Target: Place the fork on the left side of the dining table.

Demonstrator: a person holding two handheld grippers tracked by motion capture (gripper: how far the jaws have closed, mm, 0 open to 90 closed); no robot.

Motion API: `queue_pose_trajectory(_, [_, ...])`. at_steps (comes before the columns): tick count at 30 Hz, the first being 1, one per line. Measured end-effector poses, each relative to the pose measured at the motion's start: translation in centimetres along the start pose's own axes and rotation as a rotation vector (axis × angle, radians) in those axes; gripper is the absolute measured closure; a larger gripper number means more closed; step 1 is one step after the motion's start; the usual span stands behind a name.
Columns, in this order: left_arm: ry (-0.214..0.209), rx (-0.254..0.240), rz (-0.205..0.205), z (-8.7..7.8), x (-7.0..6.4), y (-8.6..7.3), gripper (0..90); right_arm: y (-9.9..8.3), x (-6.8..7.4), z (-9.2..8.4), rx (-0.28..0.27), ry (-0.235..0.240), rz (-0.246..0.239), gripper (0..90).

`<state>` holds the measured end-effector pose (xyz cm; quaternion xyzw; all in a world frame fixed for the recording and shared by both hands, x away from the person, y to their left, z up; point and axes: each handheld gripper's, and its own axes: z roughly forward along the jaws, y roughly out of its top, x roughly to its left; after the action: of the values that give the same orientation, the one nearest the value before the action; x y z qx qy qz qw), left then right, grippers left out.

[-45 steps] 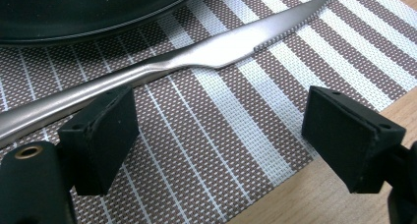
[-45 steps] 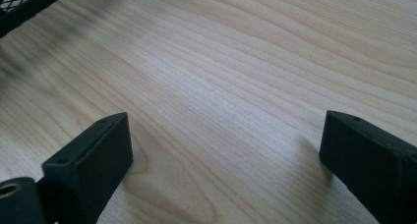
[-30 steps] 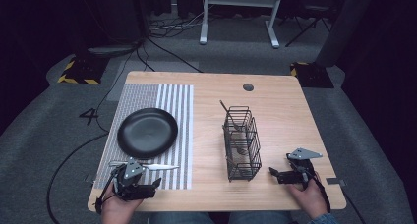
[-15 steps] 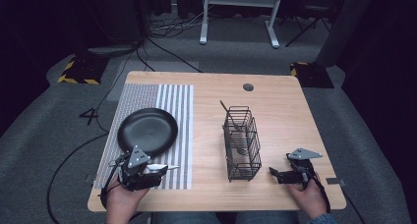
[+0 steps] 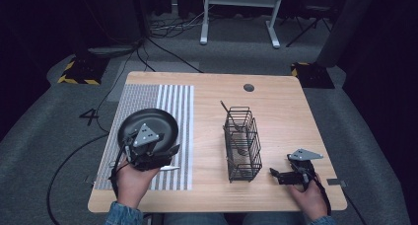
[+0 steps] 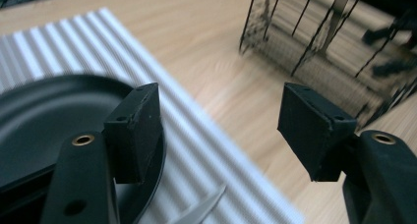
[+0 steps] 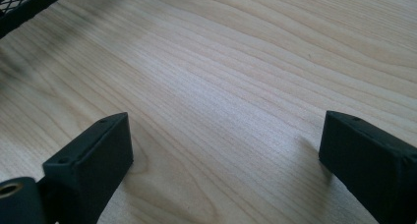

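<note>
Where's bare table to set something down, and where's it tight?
Free: the far strip of table behind the wire rack, and the wood between the rack and the striped mat. Right of the rack is open too. Crowded: the near-left, with the black plate, utensil and left gripper.

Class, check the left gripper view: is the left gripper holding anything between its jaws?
No: the left gripper has its jaws apart with only the striped mat and bare table showing through the gap.
</note>
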<state>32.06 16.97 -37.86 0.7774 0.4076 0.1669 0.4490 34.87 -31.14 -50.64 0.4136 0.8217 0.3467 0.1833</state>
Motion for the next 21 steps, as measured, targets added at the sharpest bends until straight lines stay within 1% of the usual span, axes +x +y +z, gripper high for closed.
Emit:
queue_pose_trajectory(2, [0.006,0.005,0.031,0.5,-0.4,1.2,34.1,0.0,0.0,0.0,-0.001,0.000,0.001,6.3])
queue_pose_trajectory(4, [0.006,0.023,0.052,0.9,-0.5,2.2,34.2,0.0,0.0,0.0,0.000,0.000,0.002,6.4])
queue_pose_trajectory(5, [0.001,0.029,0.054,1.1,-0.4,2.6,34.1,0.0,0.0,0.0,0.000,0.000,0.002,6.4])
queue_pose_trajectory(10, [-0.010,0.035,0.043,1.8,-0.1,4.2,34.1,0.0,0.1,-0.1,-0.001,0.000,0.003,7.3])
queue_pose_trajectory(11, [-0.010,0.035,0.043,1.8,-0.1,4.2,34.1,0.0,0.1,-0.1,-0.002,0.000,0.002,7.3])
queue_pose_trajectory(12, [-0.016,0.032,0.031,2.1,0.1,4.7,34.0,0.0,0.1,-0.1,-0.002,0.000,0.002,7.4])
queue_pose_trajectory(13, [-0.016,0.029,0.029,2.1,0.1,5.0,34.1,0.0,0.1,-0.1,-0.002,0.000,0.003,7.4])
queue_pose_trajectory(16, [-0.026,0.015,0.034,2.2,0.3,5.8,34.1,0.0,0.1,-0.1,-0.002,0.000,0.003,7.5])
queue_pose_trajectory(17, [-0.026,0.015,0.034,2.2,0.3,5.8,34.1,0.0,0.1,-0.1,-0.002,0.000,0.003,7.5])
queue_pose_trajectory(18, [-0.045,0.006,0.044,2.1,0.4,6.3,34.2,0.0,0.1,-0.1,-0.002,0.000,0.003,7.5])
queue_pose_trajectory(21, [-0.065,-0.019,0.038,1.8,0.4,7.0,34.3,0.0,0.1,-0.1,-0.002,0.000,0.003,7.5])
